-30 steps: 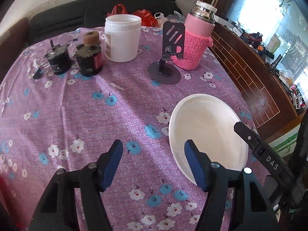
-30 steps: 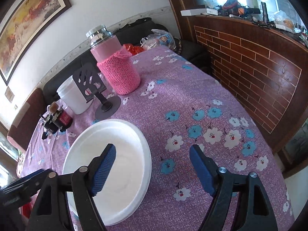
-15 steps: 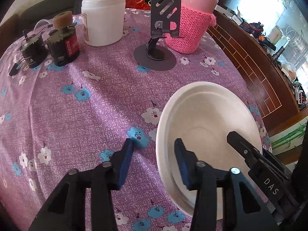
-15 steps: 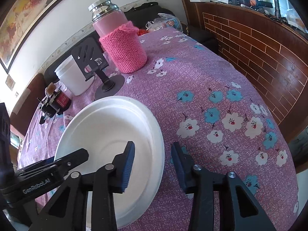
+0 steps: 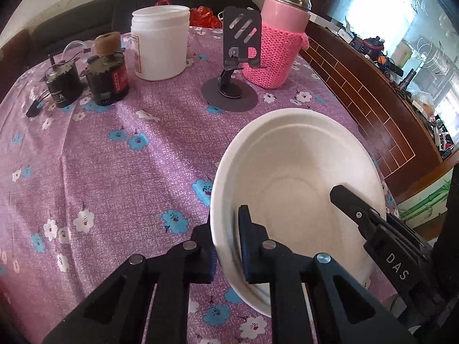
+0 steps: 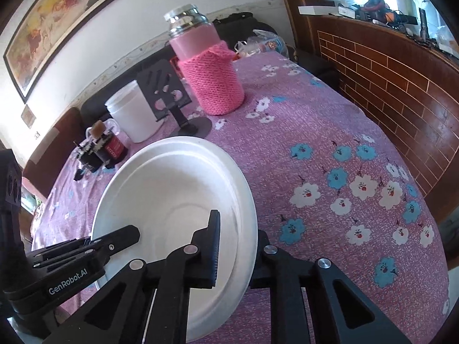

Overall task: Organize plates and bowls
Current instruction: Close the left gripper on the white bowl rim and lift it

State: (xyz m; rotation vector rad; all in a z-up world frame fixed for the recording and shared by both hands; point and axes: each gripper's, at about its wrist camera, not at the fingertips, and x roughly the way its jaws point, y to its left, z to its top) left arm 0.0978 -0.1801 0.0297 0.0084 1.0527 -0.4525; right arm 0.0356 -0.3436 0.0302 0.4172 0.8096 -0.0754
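Observation:
A white plate lies on the purple flowered tablecloth near the table's right front. My left gripper is shut on the plate's left rim, with one pad inside the plate and the other hidden beneath it. My right gripper is shut on the opposite rim of the plate, its outer finger partly hidden behind the edge. Each wrist view shows the other gripper at the far rim: the right gripper and the left gripper. The plate looks slightly tilted between them.
At the back of the table stand a white jar, a black phone stand, a pink flask in a knitted sleeve and two small dark bottles. A brick-faced counter runs along the right, a dark sofa behind.
Both grippers went from wide open to shut, each closing on its side of the plate's rim. Both edged closer to the plate.

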